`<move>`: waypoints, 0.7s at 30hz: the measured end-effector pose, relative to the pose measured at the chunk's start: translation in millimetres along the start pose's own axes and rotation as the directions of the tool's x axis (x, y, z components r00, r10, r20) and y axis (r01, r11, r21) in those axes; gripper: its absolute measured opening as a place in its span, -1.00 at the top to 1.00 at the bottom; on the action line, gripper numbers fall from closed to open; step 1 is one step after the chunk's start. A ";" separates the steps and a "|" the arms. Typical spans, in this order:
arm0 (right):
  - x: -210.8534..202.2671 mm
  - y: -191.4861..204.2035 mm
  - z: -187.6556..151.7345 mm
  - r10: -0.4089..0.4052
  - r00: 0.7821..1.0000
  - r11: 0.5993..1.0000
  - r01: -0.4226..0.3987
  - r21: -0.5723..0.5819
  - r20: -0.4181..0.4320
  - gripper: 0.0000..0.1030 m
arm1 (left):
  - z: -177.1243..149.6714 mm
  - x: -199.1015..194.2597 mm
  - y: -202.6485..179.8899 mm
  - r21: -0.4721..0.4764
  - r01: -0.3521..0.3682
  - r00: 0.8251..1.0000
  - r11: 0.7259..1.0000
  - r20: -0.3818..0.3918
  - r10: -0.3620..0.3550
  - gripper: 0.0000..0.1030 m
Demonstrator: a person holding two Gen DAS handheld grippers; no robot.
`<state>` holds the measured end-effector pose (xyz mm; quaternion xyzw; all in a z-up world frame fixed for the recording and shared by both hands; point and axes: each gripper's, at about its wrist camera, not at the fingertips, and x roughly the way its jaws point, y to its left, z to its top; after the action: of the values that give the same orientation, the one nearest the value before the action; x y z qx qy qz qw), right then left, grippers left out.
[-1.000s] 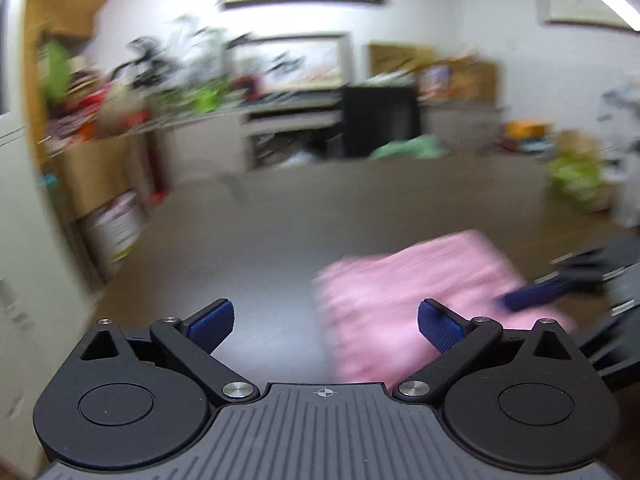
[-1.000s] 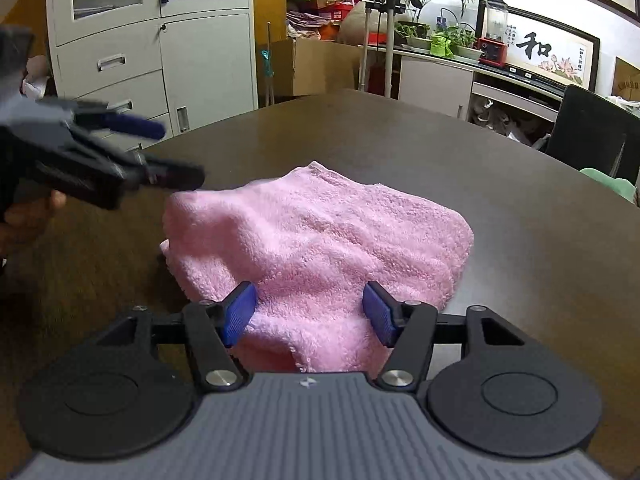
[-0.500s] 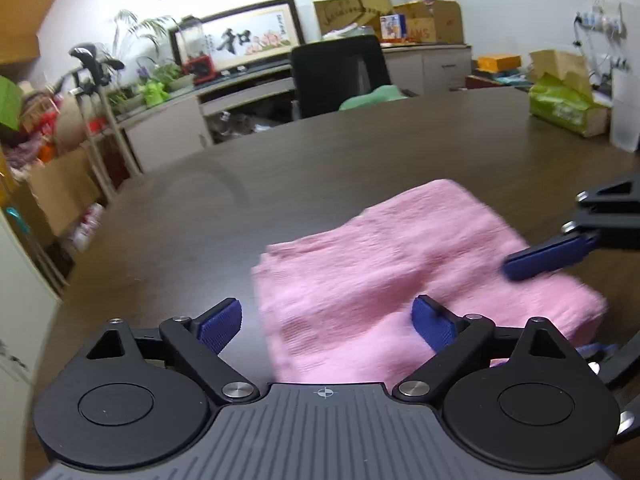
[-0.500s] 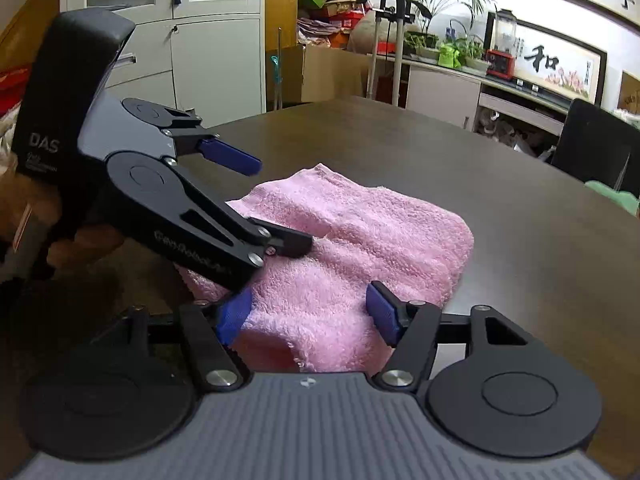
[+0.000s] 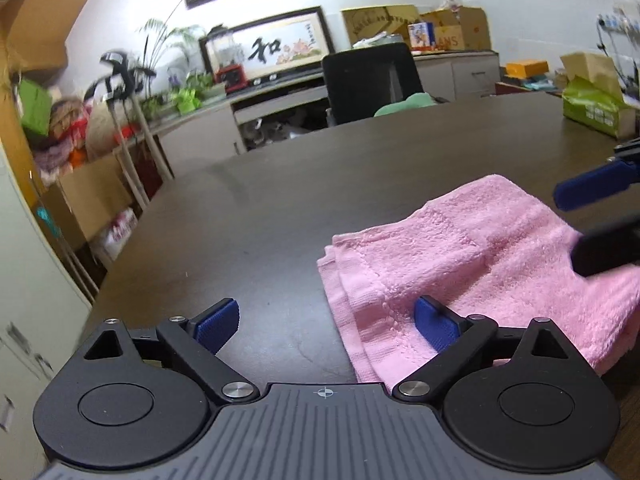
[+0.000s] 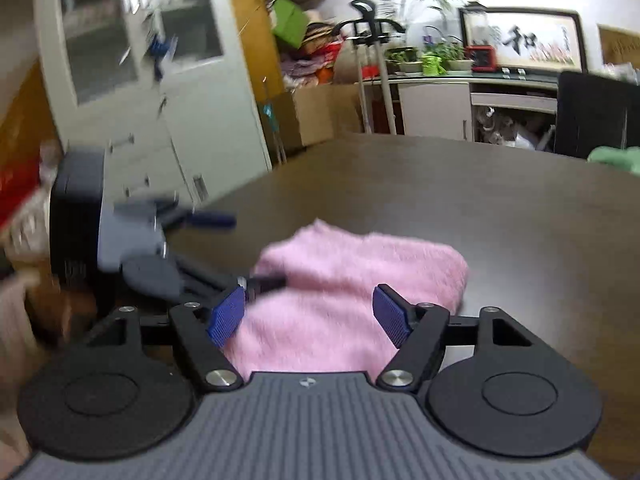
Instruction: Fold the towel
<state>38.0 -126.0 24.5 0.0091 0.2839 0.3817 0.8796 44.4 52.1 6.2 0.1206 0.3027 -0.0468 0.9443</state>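
A pink towel lies folded in layers on the dark table. My left gripper is open and empty at the towel's near left corner, its right pad over the towel's edge. My right gripper is open and empty just above the towel. In the left wrist view the right gripper's fingers come in from the right edge over the towel. In the right wrist view the left gripper is blurred at the towel's left side.
A black chair with a green cloth stands at the table's far edge. A green tissue box sits at the far right of the table. White cabinets and cluttered shelves stand beyond the left edge.
My left gripper has shifted left, so the towel now sits to its right. My right gripper has pulled back and turned; the towel lies flatter and more compact. Both stay open.
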 end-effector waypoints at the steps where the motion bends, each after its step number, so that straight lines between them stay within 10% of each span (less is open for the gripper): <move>1: 7.7 3.1 6.0 -0.059 0.998 0.998 0.059 -0.024 -0.017 -0.41 | 0.1 1.6 3.1 -0.013 0.000 1.000 1.000 -0.006 0.000 -0.97; 8: 79.5 24.3 16.6 -0.255 0.949 0.952 0.212 -0.221 -0.187 -0.40 | -0.6 6.8 14.9 -0.052 -0.070 0.997 0.996 -0.030 0.069 -1.00; 21: 52.2 -6.2 16.6 0.019 0.989 0.999 -0.013 0.045 -0.145 -0.42 | 1.5 12.0 30.8 -0.120 -0.123 0.990 0.985 -0.085 0.113 -1.00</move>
<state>79.1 -91.8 11.2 0.0028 0.3554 0.3820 0.8531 59.9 81.3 6.6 0.0808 0.3338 0.0329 0.9386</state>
